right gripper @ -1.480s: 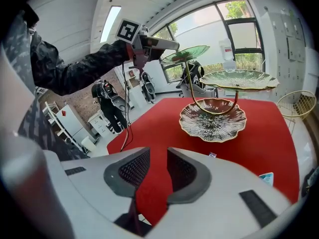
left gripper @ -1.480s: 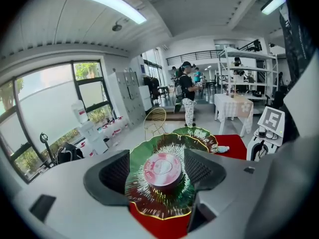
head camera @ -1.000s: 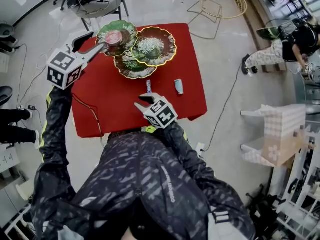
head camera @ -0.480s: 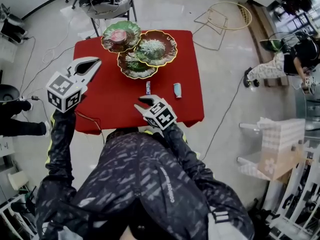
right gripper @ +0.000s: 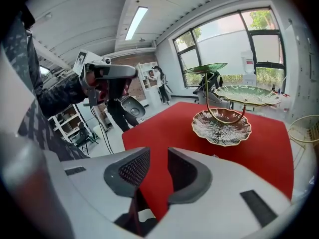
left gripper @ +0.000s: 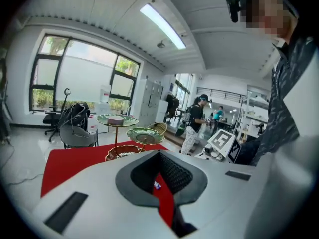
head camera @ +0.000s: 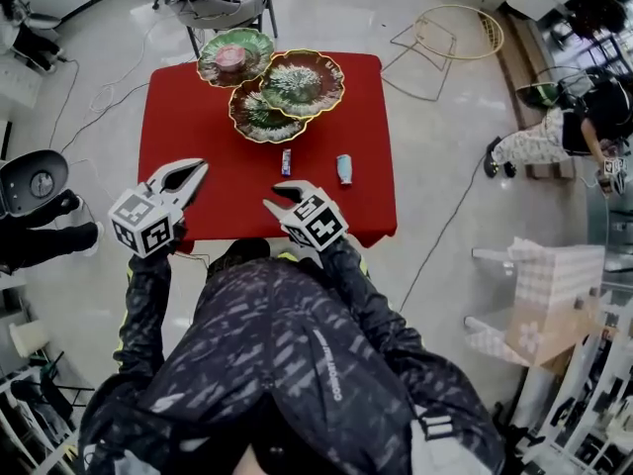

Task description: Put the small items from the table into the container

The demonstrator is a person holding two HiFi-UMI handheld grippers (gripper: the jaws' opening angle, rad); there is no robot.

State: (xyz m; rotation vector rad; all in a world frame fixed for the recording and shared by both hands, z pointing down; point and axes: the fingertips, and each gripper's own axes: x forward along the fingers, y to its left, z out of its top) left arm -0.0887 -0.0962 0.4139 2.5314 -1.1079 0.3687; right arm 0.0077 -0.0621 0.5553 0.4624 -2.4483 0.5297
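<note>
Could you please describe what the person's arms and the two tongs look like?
Both the left tongs and right tongs are light grey, beak-shaped shells with dark, cross-hatched pads. Each carries a white cube printed with black square markers. The sleeves are dark with a pale flecked pattern and yellow-green trim.

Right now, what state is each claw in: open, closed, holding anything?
Left claw: closed, nothing between its jaws.
Right claw: open and empty; only the red tablecloth shows through the gap.
</note>
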